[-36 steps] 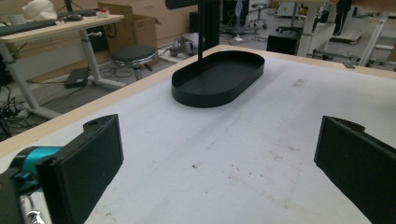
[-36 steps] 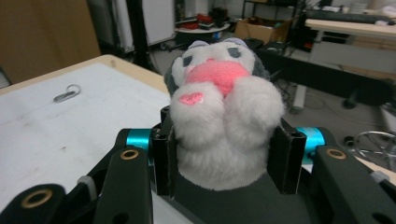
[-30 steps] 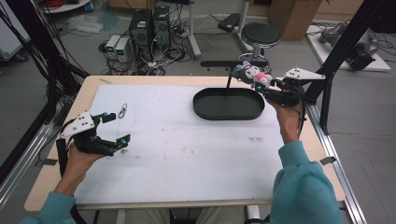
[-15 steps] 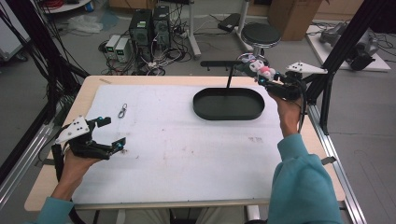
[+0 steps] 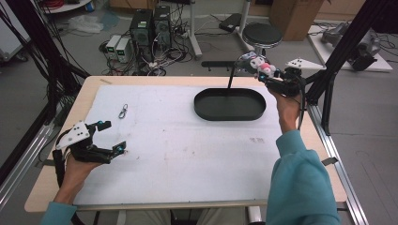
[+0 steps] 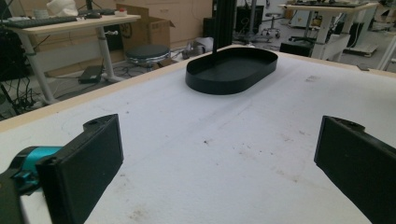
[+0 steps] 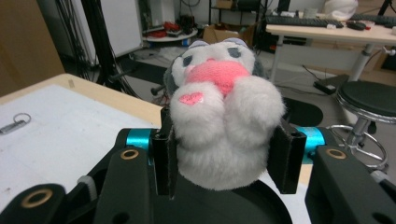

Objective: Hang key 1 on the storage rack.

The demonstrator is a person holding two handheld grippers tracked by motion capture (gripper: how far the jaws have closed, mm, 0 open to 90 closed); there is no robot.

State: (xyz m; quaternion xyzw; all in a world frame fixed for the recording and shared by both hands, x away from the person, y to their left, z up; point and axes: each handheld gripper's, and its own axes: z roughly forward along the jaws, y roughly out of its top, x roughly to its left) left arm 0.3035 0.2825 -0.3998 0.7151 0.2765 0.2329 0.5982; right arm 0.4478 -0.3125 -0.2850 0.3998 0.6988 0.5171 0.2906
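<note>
A white and grey plush toy (image 7: 223,112) with a pink snout sits between the jaws of my right gripper (image 7: 226,158), which is shut on it. In the high view that right gripper (image 5: 265,72) holds the plush toy (image 5: 261,65) in the air above the far right end of the black oval tray (image 5: 230,104). A thin black post (image 5: 231,75) rises from the tray. My left gripper (image 5: 110,137) rests open near the table's left front, nothing between its jaws. From the left gripper view the black oval tray (image 6: 232,70) lies far ahead.
A small metal clasp (image 5: 123,111) lies on the white mat at the left back; in the right gripper view the clasp (image 7: 14,123) is at the far left. A black stool (image 5: 262,34) and computer cases (image 5: 150,23) stand on the floor behind the table.
My right gripper has lifted the plush toy slightly up and toward the back. My left gripper has drawn back a little toward the table's front edge.
</note>
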